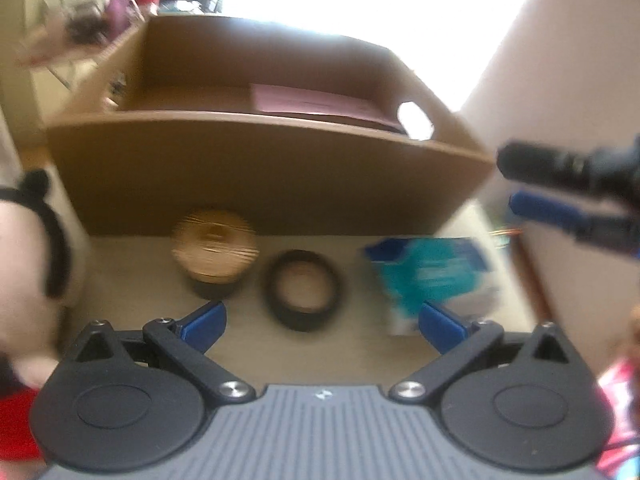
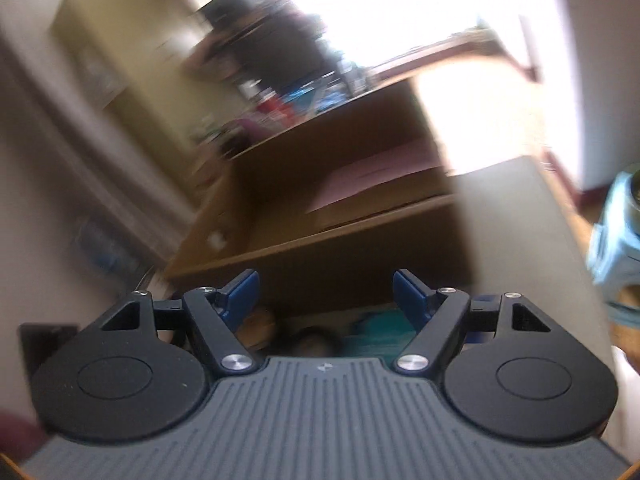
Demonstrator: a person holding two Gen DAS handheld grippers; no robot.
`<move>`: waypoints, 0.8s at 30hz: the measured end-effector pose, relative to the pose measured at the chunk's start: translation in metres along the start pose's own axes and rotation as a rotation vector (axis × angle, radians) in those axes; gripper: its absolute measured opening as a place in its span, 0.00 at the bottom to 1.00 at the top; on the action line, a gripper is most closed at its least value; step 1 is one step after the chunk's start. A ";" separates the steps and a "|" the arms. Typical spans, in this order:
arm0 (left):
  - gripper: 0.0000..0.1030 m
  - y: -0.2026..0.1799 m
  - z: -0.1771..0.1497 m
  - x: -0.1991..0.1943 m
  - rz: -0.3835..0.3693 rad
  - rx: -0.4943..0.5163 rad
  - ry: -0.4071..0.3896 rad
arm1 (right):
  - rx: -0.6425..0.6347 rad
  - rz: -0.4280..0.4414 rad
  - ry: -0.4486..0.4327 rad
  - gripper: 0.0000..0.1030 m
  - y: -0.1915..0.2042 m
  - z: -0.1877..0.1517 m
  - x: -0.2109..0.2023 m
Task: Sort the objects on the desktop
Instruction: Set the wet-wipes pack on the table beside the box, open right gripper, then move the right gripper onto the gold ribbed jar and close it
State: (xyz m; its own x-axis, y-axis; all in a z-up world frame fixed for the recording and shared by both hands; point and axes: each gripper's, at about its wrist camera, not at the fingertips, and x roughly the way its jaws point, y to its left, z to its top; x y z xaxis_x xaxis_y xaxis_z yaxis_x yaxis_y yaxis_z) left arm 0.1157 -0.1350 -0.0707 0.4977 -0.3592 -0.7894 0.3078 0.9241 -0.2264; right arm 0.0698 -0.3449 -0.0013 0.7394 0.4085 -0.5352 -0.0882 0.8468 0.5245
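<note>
In the left wrist view, three things lie on the pale table (image 1: 132, 280) in front of a cardboard box (image 1: 256, 184): a tan round roll (image 1: 214, 246), a black ring-shaped roll (image 1: 304, 290) and a teal and blue packet (image 1: 432, 276). My left gripper (image 1: 322, 324) hovers over them, open and empty, with the black ring just ahead between its blue fingers. My right gripper (image 1: 516, 184) enters from the right, above the packet. The blurred right wrist view has my right gripper (image 2: 326, 292) open and empty before the cardboard box (image 2: 340, 256).
A maroon book (image 1: 316, 100) lies inside the box, which has a handle hole (image 1: 414, 118) in its right wall. A person's hand with a black wristband (image 1: 52, 248) is at the left. Cluttered shelves (image 2: 280, 96) stand behind; a light blue object (image 2: 616, 232) sits far right.
</note>
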 end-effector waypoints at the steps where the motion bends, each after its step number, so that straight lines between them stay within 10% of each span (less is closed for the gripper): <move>1: 0.96 0.006 0.004 0.003 0.026 0.019 -0.007 | -0.011 0.018 0.028 0.72 0.011 0.003 0.011; 13: 0.70 0.034 0.012 0.035 0.105 0.062 0.018 | -0.005 0.092 0.339 0.55 0.056 -0.003 0.122; 24: 0.64 0.057 0.024 0.050 0.066 0.044 0.026 | 0.046 0.141 0.435 0.54 0.065 -0.008 0.158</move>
State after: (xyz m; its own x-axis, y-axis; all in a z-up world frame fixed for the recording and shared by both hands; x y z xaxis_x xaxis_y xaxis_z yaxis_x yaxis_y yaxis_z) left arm 0.1780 -0.1031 -0.1092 0.4968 -0.2935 -0.8167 0.3110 0.9388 -0.1482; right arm 0.1754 -0.2226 -0.0569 0.3726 0.6323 -0.6793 -0.1312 0.7605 0.6359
